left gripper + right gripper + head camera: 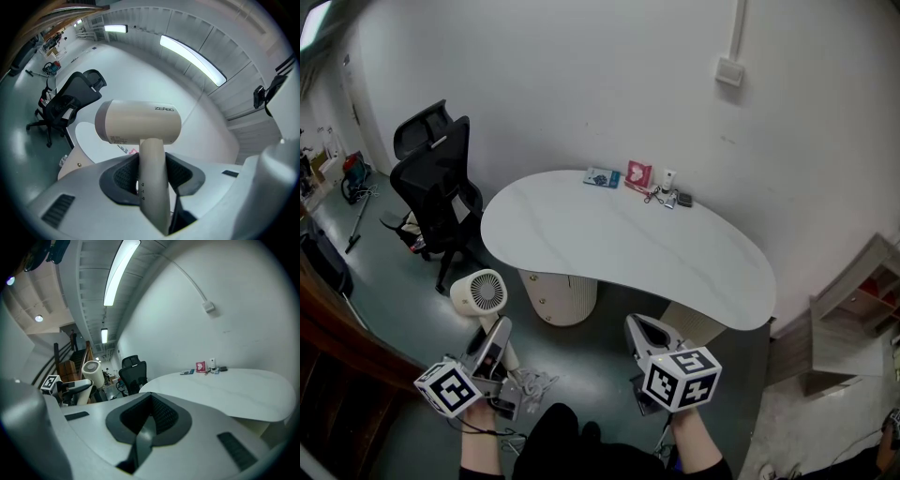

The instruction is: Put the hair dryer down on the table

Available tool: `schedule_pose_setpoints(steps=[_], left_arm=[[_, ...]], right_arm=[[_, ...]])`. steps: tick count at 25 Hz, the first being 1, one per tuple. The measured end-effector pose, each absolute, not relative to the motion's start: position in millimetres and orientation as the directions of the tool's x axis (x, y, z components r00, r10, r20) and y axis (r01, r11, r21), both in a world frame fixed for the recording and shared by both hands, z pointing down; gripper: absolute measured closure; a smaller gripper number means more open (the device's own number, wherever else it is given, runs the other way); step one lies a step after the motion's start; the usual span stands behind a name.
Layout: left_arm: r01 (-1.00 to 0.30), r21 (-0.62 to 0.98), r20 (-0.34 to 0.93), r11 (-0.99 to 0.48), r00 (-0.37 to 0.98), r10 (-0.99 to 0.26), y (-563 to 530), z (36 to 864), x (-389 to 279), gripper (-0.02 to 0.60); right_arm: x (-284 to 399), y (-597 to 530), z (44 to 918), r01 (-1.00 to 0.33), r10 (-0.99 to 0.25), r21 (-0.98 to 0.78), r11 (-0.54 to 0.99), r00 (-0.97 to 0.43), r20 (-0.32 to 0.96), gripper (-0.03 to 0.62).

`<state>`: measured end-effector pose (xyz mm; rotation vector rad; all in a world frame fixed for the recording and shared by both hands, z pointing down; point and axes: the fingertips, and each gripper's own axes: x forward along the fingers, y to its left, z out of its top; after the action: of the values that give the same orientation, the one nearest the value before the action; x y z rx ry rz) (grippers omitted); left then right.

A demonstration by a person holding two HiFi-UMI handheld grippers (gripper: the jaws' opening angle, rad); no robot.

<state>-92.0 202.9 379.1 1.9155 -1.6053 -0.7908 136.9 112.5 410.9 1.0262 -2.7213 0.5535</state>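
Nearest to me in the head view are my two hands, each with its marker cube. My left gripper (498,330) reaches up and away from me at the near left, and the hair dryer (480,292) stands at its tip with its round grille facing up. It hangs over the floor, near and left of the white table (609,246), not yet above the top. My right gripper (640,327) sits near the table's near edge and carries nothing. A black chair (436,173) stands far left, and some small items (642,180) lie along the table's far edge by the wall.

From the left gripper view, the dryer's cream handle runs straight down between my jaws, and the dark pads (121,175) press it on both sides: a wide, firm grip. The barrel lies crosswise above them, with the table behind it.

From the right gripper view, my jaws are drawn together with nothing between them. The tabletop stretches away to the right, bare across its middle, and the dryer shows at far left beside the chair.

I judge this the carry, with the setting-down not yet begun. Next I should take the dryer forward and right over the bare middle of the top, lower it until the barrel rests, and only then ease my left jaws apart.
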Motion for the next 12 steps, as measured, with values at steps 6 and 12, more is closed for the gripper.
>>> schedule_pose_setpoints(steps=[6,12], left_arm=[[-0.693,0.703,-0.108,-0.163,0.123,-0.987,191,376,-97,0.416],[-0.693,0.703,-0.108,-0.159,0.117,-0.987,166,376,-113,0.416]], right_arm=[[134,97,413,-0.665,-0.598,-0.287,0.689,-0.746,0.294,0.592],[122,74,417,-0.668,-0.597,-0.288,0.686,-0.743,0.303,0.592]])
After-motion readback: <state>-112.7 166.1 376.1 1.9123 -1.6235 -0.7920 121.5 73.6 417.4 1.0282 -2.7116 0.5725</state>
